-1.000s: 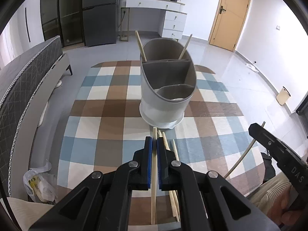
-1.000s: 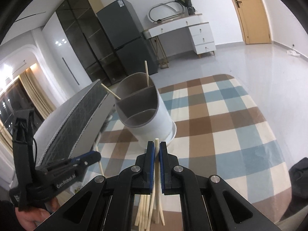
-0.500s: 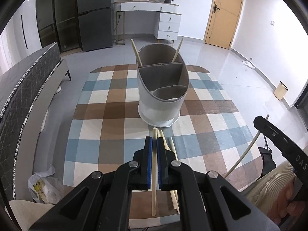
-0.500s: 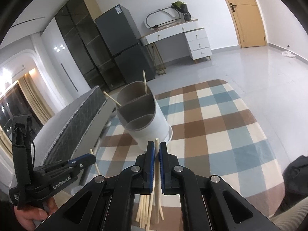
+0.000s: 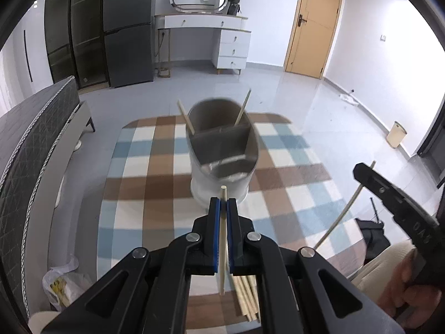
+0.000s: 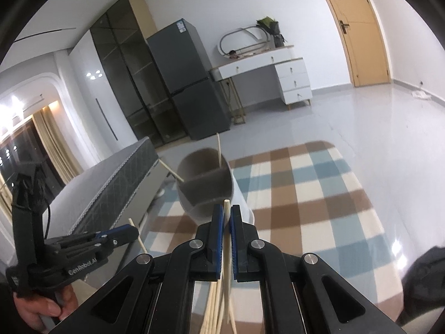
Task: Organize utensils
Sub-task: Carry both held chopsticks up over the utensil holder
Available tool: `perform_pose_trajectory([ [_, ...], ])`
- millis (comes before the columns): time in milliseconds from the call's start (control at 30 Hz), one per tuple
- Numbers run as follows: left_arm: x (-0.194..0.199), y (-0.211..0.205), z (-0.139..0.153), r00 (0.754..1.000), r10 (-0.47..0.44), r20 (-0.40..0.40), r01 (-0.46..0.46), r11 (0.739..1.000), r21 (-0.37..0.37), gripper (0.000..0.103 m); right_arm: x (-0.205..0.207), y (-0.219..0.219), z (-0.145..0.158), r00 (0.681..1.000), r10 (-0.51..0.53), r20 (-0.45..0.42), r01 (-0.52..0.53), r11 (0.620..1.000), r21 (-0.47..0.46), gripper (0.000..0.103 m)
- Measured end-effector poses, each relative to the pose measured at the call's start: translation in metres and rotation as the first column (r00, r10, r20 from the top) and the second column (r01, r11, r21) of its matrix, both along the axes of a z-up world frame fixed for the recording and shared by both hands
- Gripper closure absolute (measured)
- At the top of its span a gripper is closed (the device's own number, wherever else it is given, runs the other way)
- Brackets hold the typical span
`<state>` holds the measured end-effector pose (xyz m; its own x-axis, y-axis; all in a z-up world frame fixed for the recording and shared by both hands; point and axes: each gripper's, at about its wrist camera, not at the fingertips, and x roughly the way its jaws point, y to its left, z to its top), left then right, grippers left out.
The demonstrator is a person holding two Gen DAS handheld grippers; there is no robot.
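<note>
Two grippers, each clamped on one chopstick: left gripper (image 5: pixel 223 204) pinches a chopstick (image 5: pixel 222 239), right gripper (image 6: pixel 227 211) another (image 6: pixel 227 250). Divided holder (image 5: pixel 222 153) stands mid-tablecloth (image 5: pixel 139 189), two chopsticks (image 5: pixel 185 117) in its far compartment; loose sticks (image 5: pixel 246 297) lie near the close edge.

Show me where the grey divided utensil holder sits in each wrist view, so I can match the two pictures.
Left wrist view: the utensil holder stands centre frame on the checked rug, just beyond the left tongs.
Right wrist view: the utensil holder is left of centre, just beyond the right tongs.
Shared landmark: the white dresser against the far wall.
</note>
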<state>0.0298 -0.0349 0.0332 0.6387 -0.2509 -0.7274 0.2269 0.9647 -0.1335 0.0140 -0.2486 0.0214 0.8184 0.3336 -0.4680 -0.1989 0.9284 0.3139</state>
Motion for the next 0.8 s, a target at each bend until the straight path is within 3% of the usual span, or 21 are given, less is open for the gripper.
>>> perform_pose_trajectory([
  [300, 0.027, 0.002, 0.04, 1.0, -0.016, 0.018, 0.017, 0.998, -0.068, 0.103, 0.039, -0.002, 0.038, 0.998, 0.016, 0.055, -0.016, 1.0, 0.01, 0.099],
  [567, 0.057, 0.013, 0.086, 0.996, 0.004, 0.086, 0.009, 0.99, -0.142, 0.103, 0.076, 0.015, 0.084, 0.984, 0.065, 0.166, -0.061, 0.998, -0.032, 0.099],
  [800, 0.094, 0.022, 0.099, 0.994, 0.036, 0.1, -0.017, 0.983, -0.181, 0.103, 0.11, 0.034, 0.105, 0.968, 0.081, 0.237, -0.069, 0.996, -0.056, 0.099],
])
